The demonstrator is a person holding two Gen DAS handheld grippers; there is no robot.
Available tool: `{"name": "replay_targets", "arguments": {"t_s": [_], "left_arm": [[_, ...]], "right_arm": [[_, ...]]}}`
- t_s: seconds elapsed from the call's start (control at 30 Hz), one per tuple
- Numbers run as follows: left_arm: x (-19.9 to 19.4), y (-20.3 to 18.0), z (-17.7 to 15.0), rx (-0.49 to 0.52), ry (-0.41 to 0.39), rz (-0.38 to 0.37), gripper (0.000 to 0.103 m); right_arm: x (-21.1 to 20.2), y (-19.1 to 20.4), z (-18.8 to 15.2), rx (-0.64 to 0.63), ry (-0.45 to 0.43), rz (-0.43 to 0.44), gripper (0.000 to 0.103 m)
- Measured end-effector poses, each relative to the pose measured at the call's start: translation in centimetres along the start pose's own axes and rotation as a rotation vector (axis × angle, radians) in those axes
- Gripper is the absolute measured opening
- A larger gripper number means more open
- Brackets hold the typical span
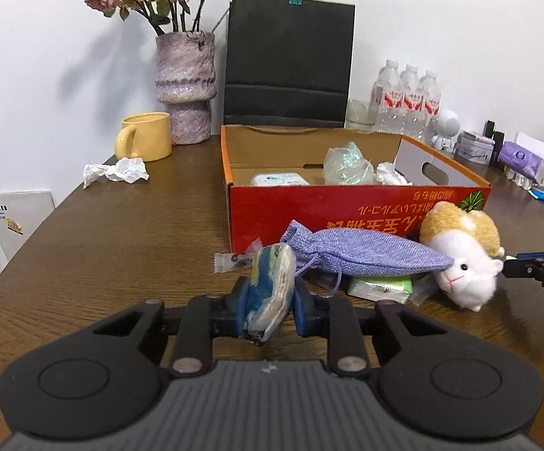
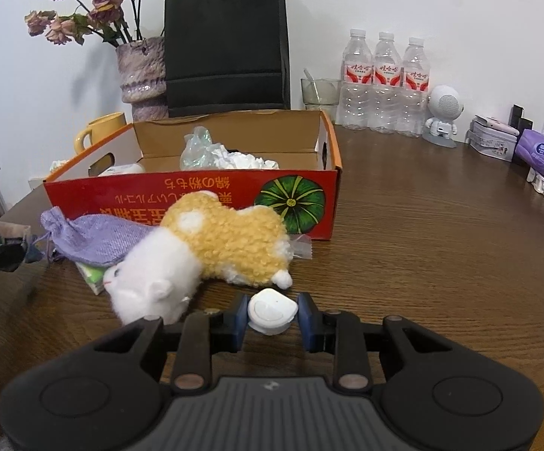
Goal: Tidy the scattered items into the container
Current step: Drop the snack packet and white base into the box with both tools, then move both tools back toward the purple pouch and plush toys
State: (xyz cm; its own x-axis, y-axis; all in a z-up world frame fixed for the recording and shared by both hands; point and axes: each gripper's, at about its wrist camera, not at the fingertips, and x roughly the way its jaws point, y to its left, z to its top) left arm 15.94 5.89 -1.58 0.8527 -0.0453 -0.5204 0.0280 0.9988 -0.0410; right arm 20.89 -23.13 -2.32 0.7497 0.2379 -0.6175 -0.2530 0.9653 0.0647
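L gripper [image 1: 268,302] has its blue pads pressed onto a small blue/yellow printed packet [image 1: 270,289], held edge-up w/ its long axis running roughly fwd-up from the jaws; it looks lifted off the table [image 1: 121,248], tho the lower end is hard to read. R gripper [image 2: 272,317] brackets a small white rounded case [image 2: 271,311]: L pad looks touching, R pad close beside it, so can't tell if it's truly clamped or just closing; case seems to sit on or just over the wood. Key relation: red cardboard box [image 1: 347,206] lies straight ahead of both tools, slightly R of the L gripper, slightly L of the R gripper, its long wall crosswise to both. Between L gripper and box: purple drawstring pouch [image 1: 362,251] lying crosswise, a green tissue pack [image 1: 381,287] under it, plush hamster [image 2: 212,251] ahead-L of the R gripper, body along the box wall. Judgement: L load is nearer done, needs fwd-and-up over the pouch and wall. R must clear the plush first; risk is dragging it.
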Motion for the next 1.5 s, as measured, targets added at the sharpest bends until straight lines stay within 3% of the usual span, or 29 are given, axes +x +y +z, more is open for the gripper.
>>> {"name": "replay_targets", "arguments": {"t_s": [0.37, 0.63, 0.8, 0.97, 1.17, 1.33, 1.4, 1.43, 1.47, 1.5], "left_arm": [[-2.3, 0.1, 1.2, -0.025, -0.073, -0.003, 0.02], [-2.1, -1.1, 5.3, -0.012, -0.177, -0.038, 0.02], [1.4, -2.0, 8.8, -0.022, -0.196, -0.038, 0.02], [6.5, -2.4, 11.5, -0.07, -0.166, -0.04, 0.02], [11.5, -2.7, 12.0, -0.081, -0.095, -0.041, 0.021], [12.9, -2.4, 11.9, -0.076, -0.069, -0.03, 0.024], [13.0, -2.3, 12.0, -0.079, -0.065, -0.03, 0.047], [13.0, -2.3, 12.0, -0.086, -0.064, -0.021, 0.084], [12.9, -2.4, 12.0, -0.094, -0.073, 0.006, 0.103], [12.6, -2.6, 11.9, -0.089, -0.092, 0.039, 0.103]], "right_arm": [[-1.5, -0.2, 0.6, 0.012, -0.047, 0.009, 0.027], [-2.1, 0.1, 4.7, 0.0, -0.145, 0.029, 0.027], [-0.4, 1.1, 9.1, -0.02, -0.207, 0.043, 0.027], [3.6, 1.9, 12.8, -0.017, -0.203, 0.062, 0.027], [8.4, 2.0, 14.2, -0.009, -0.154, 0.061, 0.027], [10.3, 1.8, 14.4, -0.014, -0.126, 0.049, 0.028], [10.6, 1.8, 14.4, -0.015, -0.118, 0.042, 0.033], [10.7, 1.7, 14.5, -0.012, -0.11, 0.039, 0.059], [10.8, 1.6, 14.5, -0.006, -0.1, 0.035, 0.092], [10.9, 1.5, 14.4, -0.002, -0.094, 0.032, 0.101]]}}
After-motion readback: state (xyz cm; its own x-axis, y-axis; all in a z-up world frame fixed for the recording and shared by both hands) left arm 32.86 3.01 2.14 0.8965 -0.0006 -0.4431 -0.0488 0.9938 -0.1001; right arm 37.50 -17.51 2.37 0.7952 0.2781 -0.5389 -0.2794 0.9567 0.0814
